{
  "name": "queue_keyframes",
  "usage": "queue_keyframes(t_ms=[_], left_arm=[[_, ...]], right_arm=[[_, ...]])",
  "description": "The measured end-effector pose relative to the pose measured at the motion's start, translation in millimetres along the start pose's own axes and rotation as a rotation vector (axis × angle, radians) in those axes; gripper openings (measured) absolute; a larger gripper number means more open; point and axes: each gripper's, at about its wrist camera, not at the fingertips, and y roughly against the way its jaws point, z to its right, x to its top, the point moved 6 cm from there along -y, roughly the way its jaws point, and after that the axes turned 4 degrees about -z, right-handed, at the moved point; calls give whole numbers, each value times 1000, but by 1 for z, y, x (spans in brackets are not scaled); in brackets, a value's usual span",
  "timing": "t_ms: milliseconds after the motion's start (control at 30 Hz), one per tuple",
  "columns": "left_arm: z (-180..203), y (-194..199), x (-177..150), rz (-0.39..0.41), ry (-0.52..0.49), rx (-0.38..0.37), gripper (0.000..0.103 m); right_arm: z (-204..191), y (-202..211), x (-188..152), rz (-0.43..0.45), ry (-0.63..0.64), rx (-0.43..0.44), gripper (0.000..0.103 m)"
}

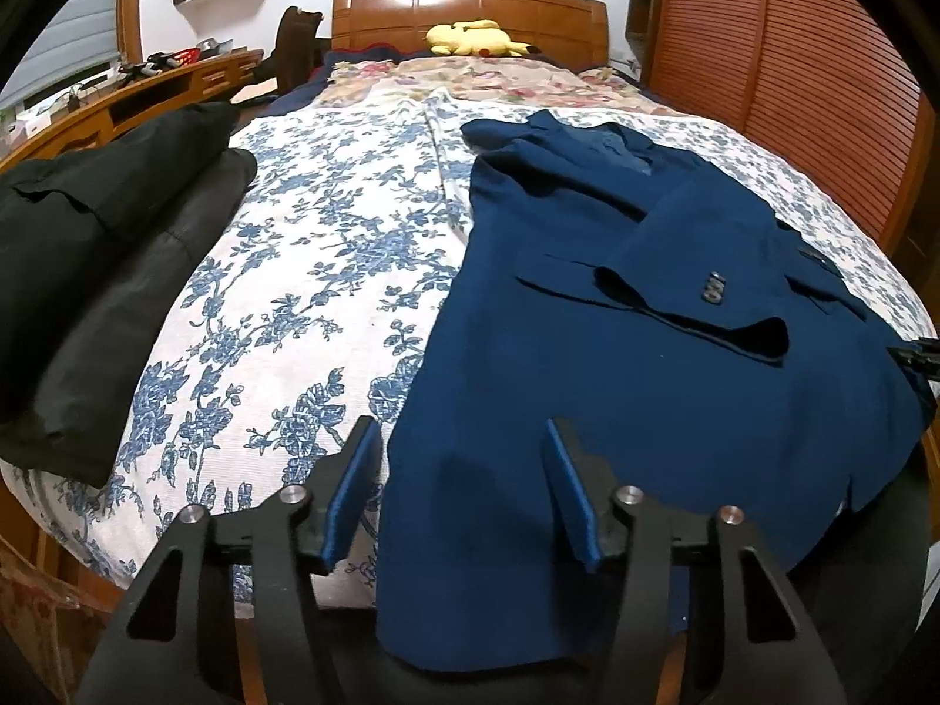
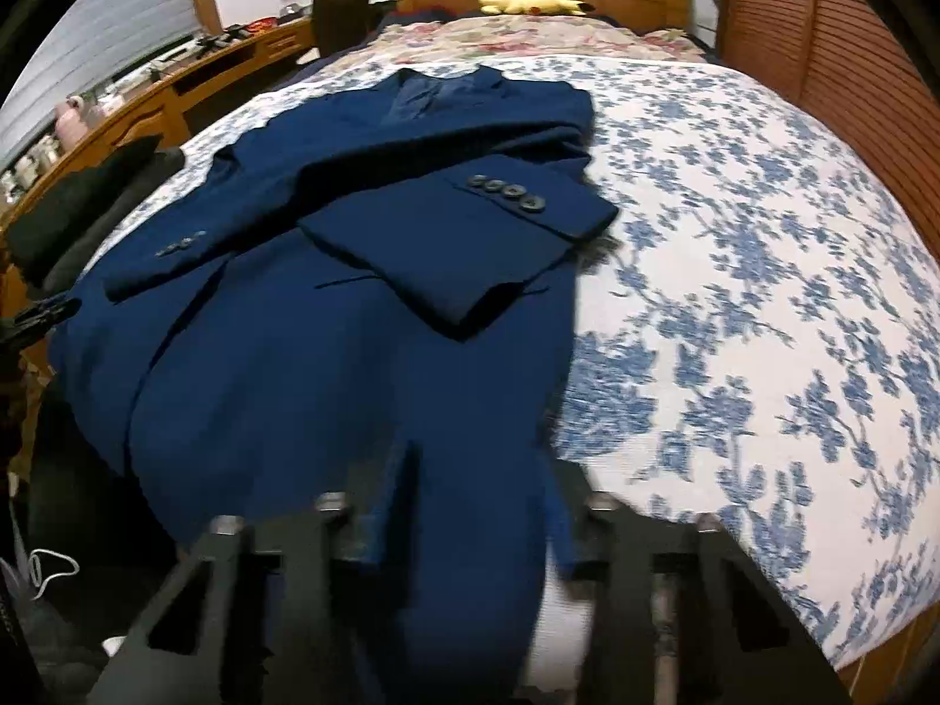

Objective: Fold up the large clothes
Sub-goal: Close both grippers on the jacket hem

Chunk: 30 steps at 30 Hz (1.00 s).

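A dark blue suit jacket (image 1: 587, 352) (image 2: 294, 382) lies flat on the bed with both sleeves folded across its front; the cuff buttons (image 2: 505, 194) show. Its hem hangs over the near bed edge. My left gripper (image 1: 464, 470) is open, with the jacket's left hem edge lying loose between its blue pads. My right gripper (image 2: 482, 487) is at the hem's right side with cloth between its fingers. That view is blurred and the pads match the cloth, so I cannot make out whether they press on it.
The bed cover (image 1: 323, 294) (image 2: 734, 294) is white with blue flowers. A folded black garment (image 1: 88, 264) sits at the bed's left side. A yellow plush toy (image 1: 476, 38) rests by the wooden headboard. A wooden desk (image 1: 147, 94) runs along the left, slatted doors (image 1: 793, 88) on the right.
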Motion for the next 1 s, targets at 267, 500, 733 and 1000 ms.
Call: queue_keyframes(t_ms=[267, 500, 733, 1000], left_arm=[[-4, 6, -11, -13, 1, -19, 53], [-6, 10, -15, -23, 18, -65, 39], [-1, 21, -10, 0, 0, -93, 6], [28, 87, 40, 164, -73, -120, 4]], right_arm=[[-2, -5, 3, 23, 8, 10, 9], [-5, 0, 3, 60, 4, -6, 7], [-5, 8, 4, 99, -15, 18, 6], [-9, 37, 30, 199, -14, 91, 5]])
